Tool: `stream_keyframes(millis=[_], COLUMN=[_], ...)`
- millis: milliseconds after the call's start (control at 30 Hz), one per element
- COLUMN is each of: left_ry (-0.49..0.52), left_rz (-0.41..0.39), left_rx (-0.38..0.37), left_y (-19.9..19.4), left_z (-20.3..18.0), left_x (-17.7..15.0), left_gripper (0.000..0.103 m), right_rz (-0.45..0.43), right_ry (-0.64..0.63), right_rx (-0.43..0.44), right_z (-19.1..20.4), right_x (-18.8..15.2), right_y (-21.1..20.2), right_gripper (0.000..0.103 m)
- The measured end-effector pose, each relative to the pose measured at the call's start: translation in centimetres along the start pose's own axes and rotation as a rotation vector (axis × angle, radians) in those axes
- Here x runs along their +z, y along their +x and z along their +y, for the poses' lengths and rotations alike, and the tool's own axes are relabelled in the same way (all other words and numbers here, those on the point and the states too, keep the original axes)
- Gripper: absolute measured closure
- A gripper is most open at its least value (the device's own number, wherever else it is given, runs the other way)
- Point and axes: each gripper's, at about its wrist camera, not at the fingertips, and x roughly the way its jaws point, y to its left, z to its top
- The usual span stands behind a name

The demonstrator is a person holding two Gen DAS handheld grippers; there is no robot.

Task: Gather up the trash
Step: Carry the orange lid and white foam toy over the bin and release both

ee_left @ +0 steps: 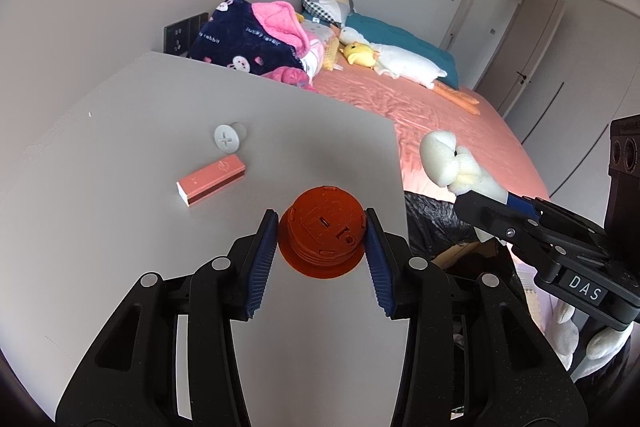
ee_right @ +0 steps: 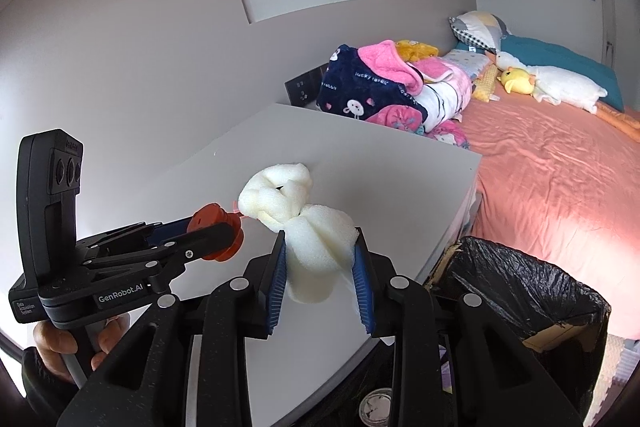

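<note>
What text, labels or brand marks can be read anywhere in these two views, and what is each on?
"DAS": white label on the right tongs.
"GenRobot.AI": side of the left tongs.
"lucky rabbit": repeated on the navy blanket, partly distorted.
Small print at the left tongs' rear: too small to read reliably.
Pink box: round logo only, no readable words.

Porous white foam [ee_right: 308, 227], matt orange plastic cap [ee_left: 324, 231] (ridged sides).
</note>
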Motion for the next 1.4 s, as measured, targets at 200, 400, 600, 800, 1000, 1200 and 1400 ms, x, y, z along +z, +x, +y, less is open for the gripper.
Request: stream_keyframes(millis=[200, 400, 600, 800, 1000, 1200, 1400], left_ry=[0.032, 0.062, 0.092, 0.126, 0.153, 0.177, 0.115], left_rz=[0.008, 0.015, 0.022, 0.044, 0.071, 0.113, 0.169], left_rx=[-0.025, -0.048, -0.083, -0.131, -0.172, -0.219, -0.359], left_y=[0.1, 0.1, 0.2, 0.9, 1.8, 2.9, 3.6], left_z=[-2.4, -4.6, -6.9, -9.2, -11.2, -12.8, -13.1], left_x=[-0.3, -0.5, -0.4, -0.6, -0.9, -1.5, -1.5], left_gripper=[0.06, 0.06, 0.06, 0.06, 0.06, 0.06, 0.006], right_rz=[-0.021, -0.043, -0.067, -0.09, -0.105, -0.117, -0.158], right_ry=[0.022, 0.044, 0.064, 0.097, 0.132, 0.164, 0.228], right_rx=[-0.016, -0.037, -0.059, -0.087, -0.118, -0.149, -0.236], right_z=[-1.1, -2.5, -3.9, -5.8, -7.9, -9.4, -11.2], right_x=[-1.0, -1.5, -2.1, -2.7, -3.3, -3.6, -4.2], right_y=[-2.1, -4.0, -6.0, -7.9, -9.4, -10.5, -12.3], right_gripper=[0.071, 0.071, 0.071, 0.071, 0.071, 0.071, 0.038])
